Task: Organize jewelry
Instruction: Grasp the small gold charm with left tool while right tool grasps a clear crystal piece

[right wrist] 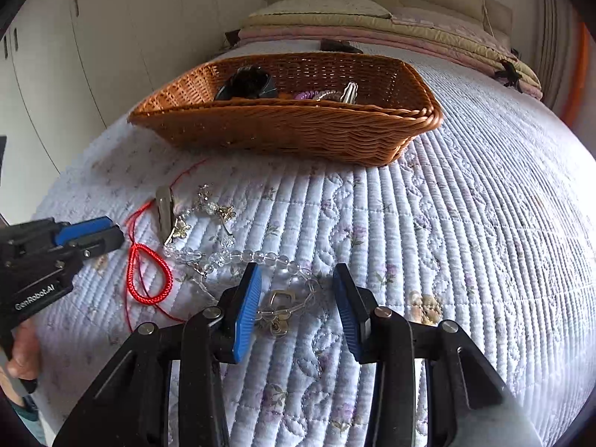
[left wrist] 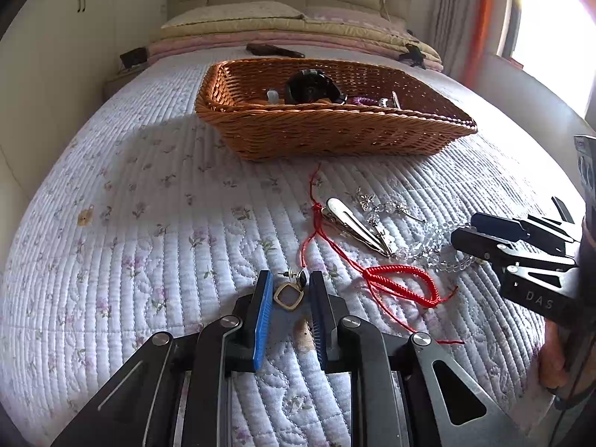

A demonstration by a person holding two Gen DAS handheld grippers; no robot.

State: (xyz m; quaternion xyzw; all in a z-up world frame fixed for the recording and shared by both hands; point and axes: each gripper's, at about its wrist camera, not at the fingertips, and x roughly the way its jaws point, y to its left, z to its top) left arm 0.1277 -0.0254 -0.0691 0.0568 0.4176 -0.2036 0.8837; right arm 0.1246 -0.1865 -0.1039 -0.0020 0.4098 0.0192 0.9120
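A wicker basket [left wrist: 327, 134] [right wrist: 298, 130] sits on the bed and holds a black round item [left wrist: 309, 87], purple beads [left wrist: 359, 100] and a clip. My left gripper [left wrist: 288, 290] is open around a gold square earring [left wrist: 287, 294] lying on the quilt. My right gripper [right wrist: 296, 287] is open over a clear bead bracelet [right wrist: 260, 257] and a gold earring [right wrist: 281, 300]. A red cord bracelet [left wrist: 402, 279] [right wrist: 149, 275], a silver hair clip [left wrist: 354, 223] [right wrist: 164, 208] and butterfly jewelry [left wrist: 367, 199] [right wrist: 208, 208] lie between the two grippers.
The quilted bedspread [left wrist: 149, 223] covers the bed. Folded blankets and pillows [left wrist: 283, 29] lie at the head. White wardrobes [right wrist: 111, 37] stand on the left, a bright window [left wrist: 551, 29] on the right. A dark object [left wrist: 272, 50] lies behind the basket.
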